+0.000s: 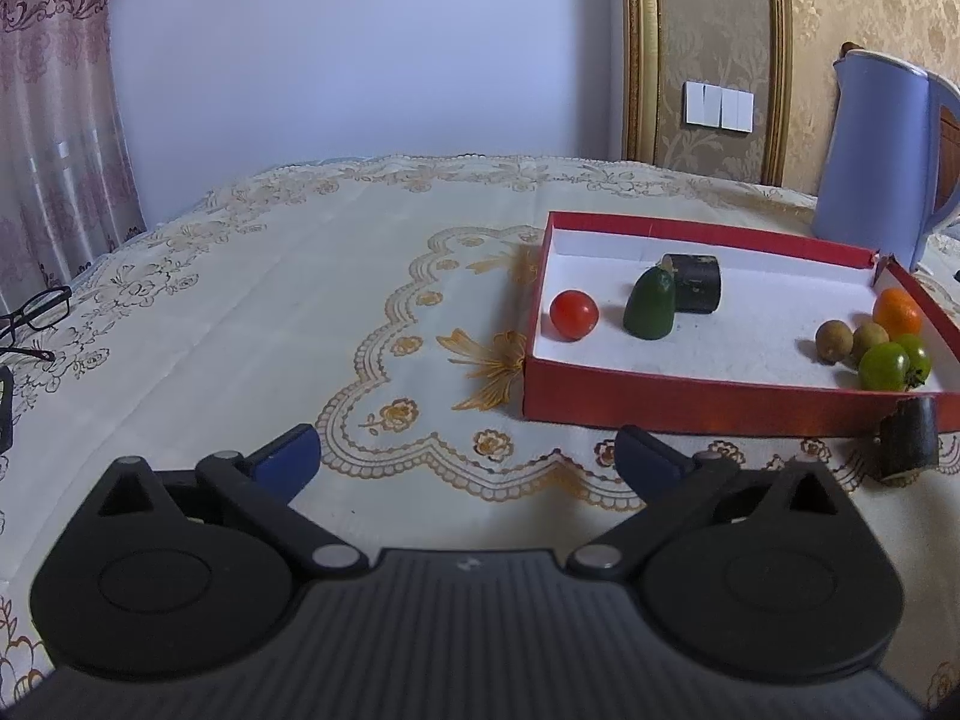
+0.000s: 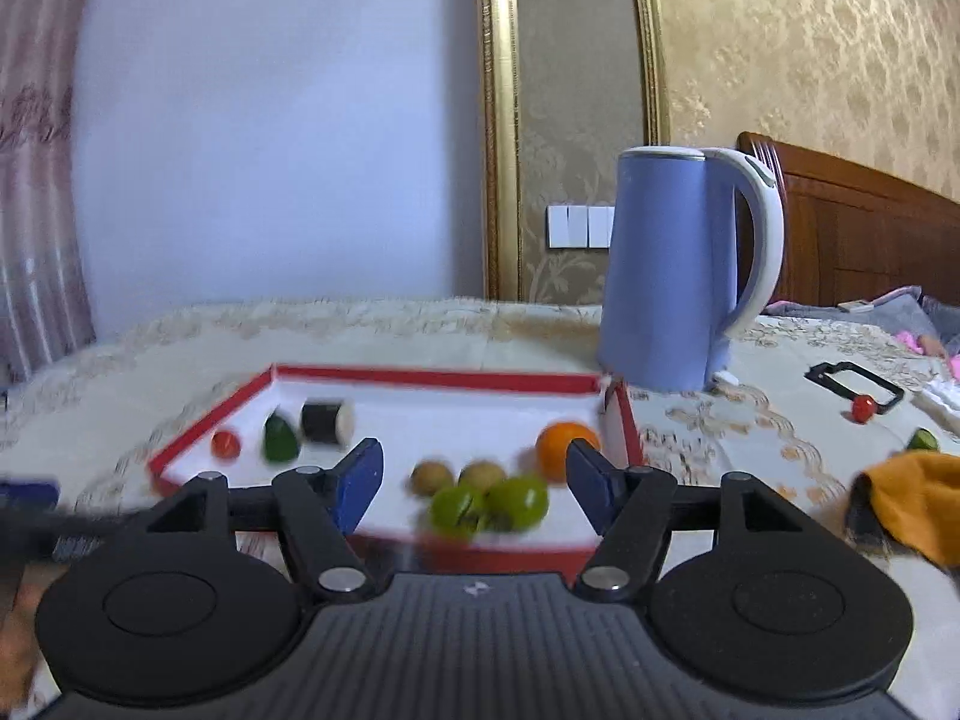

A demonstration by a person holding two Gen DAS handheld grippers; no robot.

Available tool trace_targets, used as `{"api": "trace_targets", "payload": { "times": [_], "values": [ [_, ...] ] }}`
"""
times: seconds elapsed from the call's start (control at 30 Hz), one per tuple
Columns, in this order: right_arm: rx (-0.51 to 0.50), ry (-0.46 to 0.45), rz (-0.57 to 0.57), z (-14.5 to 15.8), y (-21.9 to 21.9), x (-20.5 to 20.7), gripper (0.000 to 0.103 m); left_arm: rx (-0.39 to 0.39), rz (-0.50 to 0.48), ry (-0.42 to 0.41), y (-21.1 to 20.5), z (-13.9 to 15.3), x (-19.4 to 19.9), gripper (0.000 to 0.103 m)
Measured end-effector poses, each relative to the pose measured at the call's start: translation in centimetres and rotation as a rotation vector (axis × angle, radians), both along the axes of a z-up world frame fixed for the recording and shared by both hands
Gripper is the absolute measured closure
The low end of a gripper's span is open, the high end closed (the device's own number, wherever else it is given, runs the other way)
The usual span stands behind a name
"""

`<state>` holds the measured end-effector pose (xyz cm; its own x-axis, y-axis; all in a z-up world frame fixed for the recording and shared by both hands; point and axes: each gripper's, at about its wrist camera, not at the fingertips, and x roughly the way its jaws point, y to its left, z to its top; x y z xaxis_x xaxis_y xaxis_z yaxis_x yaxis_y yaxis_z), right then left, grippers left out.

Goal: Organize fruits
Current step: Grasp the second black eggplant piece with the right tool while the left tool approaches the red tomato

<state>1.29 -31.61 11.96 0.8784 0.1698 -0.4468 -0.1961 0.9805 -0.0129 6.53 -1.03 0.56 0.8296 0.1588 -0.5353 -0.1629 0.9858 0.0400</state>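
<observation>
Both claws released; most fruit already lies in the red box.

Left wrist view: black left gripper (image 1: 468,459) gapes over the cream embroidered tablecloth (image 1: 252,324); the red cardboard box with white floor (image 1: 678,405) sits at 2 o'clock, a dark cylindrical piece (image 1: 907,439) touching its near wall outside. Right wrist view, blurred: right gripper (image 2: 474,483) spreads, holding nothing, before green round fruits (image 2: 489,504); a small red tomato (image 2: 864,408) lies at 3 o'clock. Steady first, then straddle one stray squarely.

Fruits (image 1: 882,339) in tray (image 1: 678,405), kettle (image 1: 876,156) seemingly behind
</observation>
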Motion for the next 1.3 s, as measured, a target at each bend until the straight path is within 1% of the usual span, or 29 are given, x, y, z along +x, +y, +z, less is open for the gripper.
{"api": "trace_targets", "payload": {
  "times": [0.13, 0.2, 0.3, 0.4, 0.47, 0.53, 0.57, 0.6, 0.63, 0.77, 0.87, 0.97, 1.03, 1.07, 1.13, 1.23, 1.3],
  "values": [
    [-0.038, 0.055, 0.008, -1.4, 1.1, -0.7, 0.036, -0.005, -0.002, 0.004, 0.1, -0.1, 0.0, 0.0],
    [-0.026, 0.09, 0.015, -2.1, 1.3, -0.5, 0.036, -0.014, -0.005, 0.001, 0.2, 0.0, -0.1, 0.0],
    [-0.018, 0.112, 0.009, -2.8, 1.8, 0.0, 0.036, -0.022, -0.003, -0.003, 0.3, 0.0, -0.2, 0.0],
    [-0.04, 0.13, 0.013, -3.3, 2.3, 0.2, 0.043, -0.024, 0.008, -0.012, 0.4, 0.0, -0.3, 0.0],
    [-0.04, 0.146, 0.027, -3.5, 2.6, 0.6, 0.044, -0.024, 0.01, -0.017, 0.4, 0.1, -0.4, 0.0],
    [-0.037, 0.173, 0.034, -4.0, 2.9, 1.0, 0.056, -0.023, 0.008, -0.019, 0.3, 0.1, -0.5, 0.0],
    [-0.033, 0.187, 0.038, -4.1, 3.0, 1.2, 0.058, -0.022, 0.006, -0.02, 0.3, 0.1, -0.5, 0.0],
    [-0.02, 0.197, 0.041, -4.3, 3.0, 1.4, 0.066, -0.019, 0.004, -0.02, 0.2, 0.1, -0.5, 0.0],
    [-0.011, 0.211, 0.046, -4.4, 3.0, 1.6, 0.07, -0.016, 0.003, -0.02, 0.1, 0.1, -0.5, 0.0],
    [0.005, 0.227, 0.044, -4.9, 2.8, 2.0, 0.071, -0.004, 0.009, -0.033, 0.0, 0.1, -0.6, 0.0],
    [0.033, 0.219, 0.042, -4.6, 2.3, 1.7, 0.071, -0.014, 0.003, -0.044, 0.1, 0.2, -0.7, 0.0],
    [0.038, 0.189, 0.059, -3.8, 1.7, 0.6, 0.071, -0.025, -0.041, -0.046, -0.1, 0.5, -1.1, 0.0],
    [0.035, 0.174, 0.063, -3.4, 1.2, -0.2, 0.071, -0.011, -0.077, -0.064, -0.9, 0.7, -2.0, 0.0],
    [0.036, 0.171, 0.061, -3.3, 0.8, -0.5, 0.071, 0.0, -0.113, -0.071, -1.6, 0.8, -2.5, 0.0],
    [0.036, 0.168, 0.05, -3.4, 0.1, -1.0, 0.071, 0.028, -0.188, -0.091, -3.0, 1.0, -3.6, 0.0],
    [0.064, 0.168, 0.033, -3.5, -1.4, -1.5, 0.071, 0.091, -0.281, -0.123, -5.5, 1.1, -4.7, 0.0],
    [0.087, 0.166, 0.023, -3.5, -2.3, -1.9, 0.071, 0.136, -0.303, -0.12, -7.0, 0.8, -4.7, 0.0]
  ]
}}
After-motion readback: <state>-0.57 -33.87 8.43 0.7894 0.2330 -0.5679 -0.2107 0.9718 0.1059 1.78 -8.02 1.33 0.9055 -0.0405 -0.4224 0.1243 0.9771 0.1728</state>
